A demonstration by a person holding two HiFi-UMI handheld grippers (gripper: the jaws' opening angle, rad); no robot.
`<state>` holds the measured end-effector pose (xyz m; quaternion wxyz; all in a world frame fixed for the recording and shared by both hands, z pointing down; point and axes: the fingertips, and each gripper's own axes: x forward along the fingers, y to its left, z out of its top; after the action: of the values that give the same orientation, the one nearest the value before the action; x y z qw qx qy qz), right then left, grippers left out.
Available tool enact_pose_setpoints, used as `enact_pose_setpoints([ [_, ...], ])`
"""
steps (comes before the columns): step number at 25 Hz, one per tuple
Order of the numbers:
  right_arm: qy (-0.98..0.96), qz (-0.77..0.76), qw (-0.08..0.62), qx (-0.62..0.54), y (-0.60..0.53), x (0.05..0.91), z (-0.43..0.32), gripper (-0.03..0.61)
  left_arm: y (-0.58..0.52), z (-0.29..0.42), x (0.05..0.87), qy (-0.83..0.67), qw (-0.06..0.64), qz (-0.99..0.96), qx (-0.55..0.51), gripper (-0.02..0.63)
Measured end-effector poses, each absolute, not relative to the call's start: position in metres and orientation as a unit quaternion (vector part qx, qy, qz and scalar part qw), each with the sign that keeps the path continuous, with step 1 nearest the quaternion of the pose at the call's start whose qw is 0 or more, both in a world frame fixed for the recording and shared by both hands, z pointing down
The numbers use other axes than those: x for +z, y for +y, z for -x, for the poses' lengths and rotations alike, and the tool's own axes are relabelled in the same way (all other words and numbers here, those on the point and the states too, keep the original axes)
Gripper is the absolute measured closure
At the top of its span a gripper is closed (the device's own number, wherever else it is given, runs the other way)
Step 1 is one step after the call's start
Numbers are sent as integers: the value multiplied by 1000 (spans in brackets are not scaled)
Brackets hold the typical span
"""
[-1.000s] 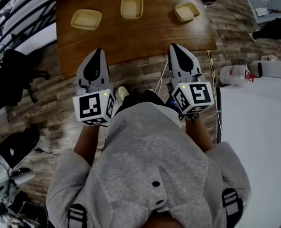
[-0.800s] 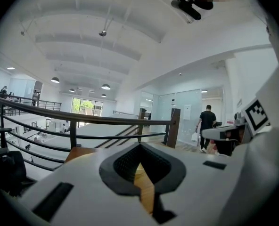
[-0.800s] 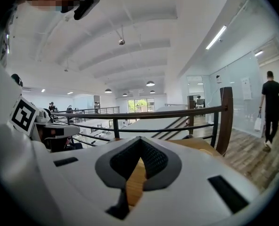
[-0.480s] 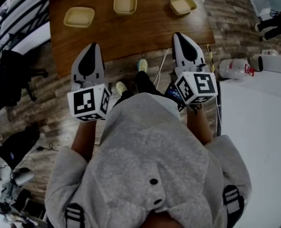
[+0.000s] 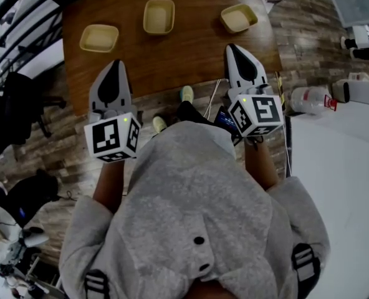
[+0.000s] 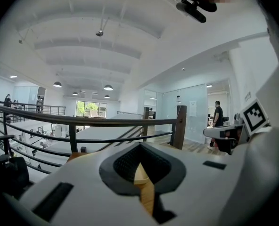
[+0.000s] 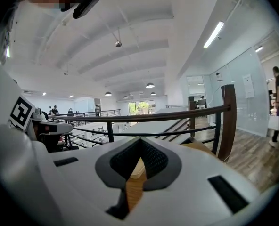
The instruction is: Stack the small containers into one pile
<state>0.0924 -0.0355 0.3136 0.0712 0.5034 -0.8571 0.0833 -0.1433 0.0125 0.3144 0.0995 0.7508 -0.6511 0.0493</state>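
Note:
Three small cream containers sit in a row at the far side of the brown wooden table (image 5: 191, 52): a left one (image 5: 99, 38), a middle one (image 5: 159, 16) and a right one (image 5: 239, 18). My left gripper (image 5: 116, 64) hangs over the table's near left edge, shut and empty, well short of the left container. My right gripper (image 5: 233, 47) is over the near right part of the table, shut and empty, just short of the right container. In the left gripper view the gripper (image 6: 140, 149) has its jaws together, with wood showing behind them. The right gripper view shows the same for its gripper (image 7: 140, 144).
A white table (image 5: 337, 179) stands to the right, with a plastic bottle (image 5: 308, 98) at its far end. A dark chair (image 5: 19, 101) and a railing are at the left. The person's feet (image 5: 186, 94) stand at the table's near edge. People stand far off in the hall.
The person has stepped up to the table. Both grippers have moved forward over its near edge, the right one more. Both stay shut.

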Motion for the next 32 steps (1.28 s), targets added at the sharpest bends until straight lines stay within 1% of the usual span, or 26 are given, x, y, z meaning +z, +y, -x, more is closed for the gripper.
enact_pose_setpoints([
  [18, -855, -500, 110, 88, -151, 349, -127, 569, -97, 121, 327, -661, 102, -741, 61, 603],
  [32, -839, -490, 215, 102, -206, 427, -155, 569, -132, 113, 351, -675, 123, -723, 79, 603],
])
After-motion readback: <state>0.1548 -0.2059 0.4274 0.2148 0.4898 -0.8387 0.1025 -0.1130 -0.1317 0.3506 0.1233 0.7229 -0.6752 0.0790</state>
